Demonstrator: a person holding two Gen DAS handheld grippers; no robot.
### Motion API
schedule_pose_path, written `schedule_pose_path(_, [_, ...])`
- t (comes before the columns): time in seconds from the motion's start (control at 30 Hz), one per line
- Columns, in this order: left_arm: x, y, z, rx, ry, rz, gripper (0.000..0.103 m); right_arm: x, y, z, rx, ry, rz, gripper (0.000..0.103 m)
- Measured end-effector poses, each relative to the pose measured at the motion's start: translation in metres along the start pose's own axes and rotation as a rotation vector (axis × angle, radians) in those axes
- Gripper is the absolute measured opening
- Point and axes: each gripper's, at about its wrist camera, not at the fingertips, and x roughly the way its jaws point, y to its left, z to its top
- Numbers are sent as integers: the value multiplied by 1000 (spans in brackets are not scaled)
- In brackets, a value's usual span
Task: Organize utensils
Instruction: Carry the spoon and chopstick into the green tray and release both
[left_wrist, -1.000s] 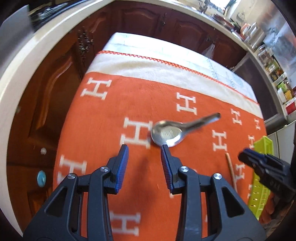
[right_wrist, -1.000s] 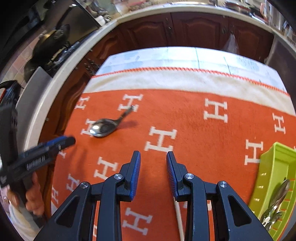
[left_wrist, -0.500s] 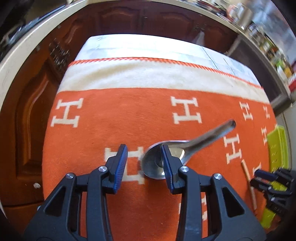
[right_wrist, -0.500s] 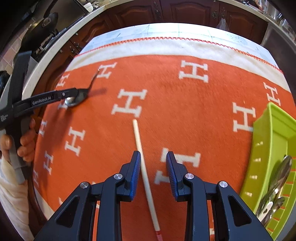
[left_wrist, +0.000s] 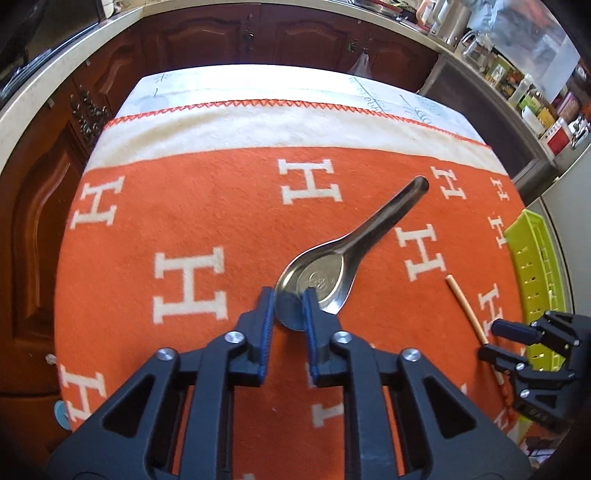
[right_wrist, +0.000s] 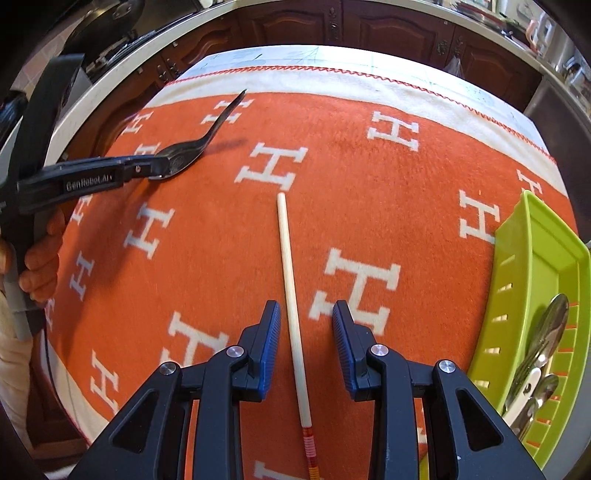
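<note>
Left claw (left_wrist: 289, 308): clamped on the bowl rim of the spoon (left_wrist: 343, 258); handle points away and right.
Right claw (right_wrist: 303, 345): apart, straddling the chopstick (right_wrist: 290, 295), which lies lengthwise between the fingers.
Tray (right_wrist: 532, 258): judged nearer the right claw.

Left gripper (left_wrist: 289, 308) jaws narrowed to a slim gap; right gripper (right_wrist: 306, 328) jaws spread wide.

On the worktop (right_wrist: 280, 55) lies a blanket (right_wrist: 369, 184). The spoon (left_wrist: 332, 273) sits at its left, its bowl between the left gripper (left_wrist: 290, 306) fingers. The chopstick (right_wrist: 290, 295) lies right of it, between the right gripper (right_wrist: 306, 332) fingers. The tray (right_wrist: 532, 258), holding utensils (right_wrist: 546, 339), stands at the right edge.
</note>
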Motion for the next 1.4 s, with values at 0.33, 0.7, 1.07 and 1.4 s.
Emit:
schedule_pose_path(0.33, [-26, -15, -32, -129, -52, -3, 0, -6, 3, -14, 24, -38, -9, 5])
schedule_pose_path(0.7, [-71, -58, -81, -269, -76, 78, 0, -55, -42, -25, 205, -84, 169, 5])
schedule_pose_path(1.07, [-114, -162, -88, -256, -48, -12, 0, -124, -147, -76, 415, -193, 177, 5])
schedule_pose_path(1.4, [-96, -270, -83, -200, 3, -14, 0, -126, -213, -129, 508, -189, 147, 5])
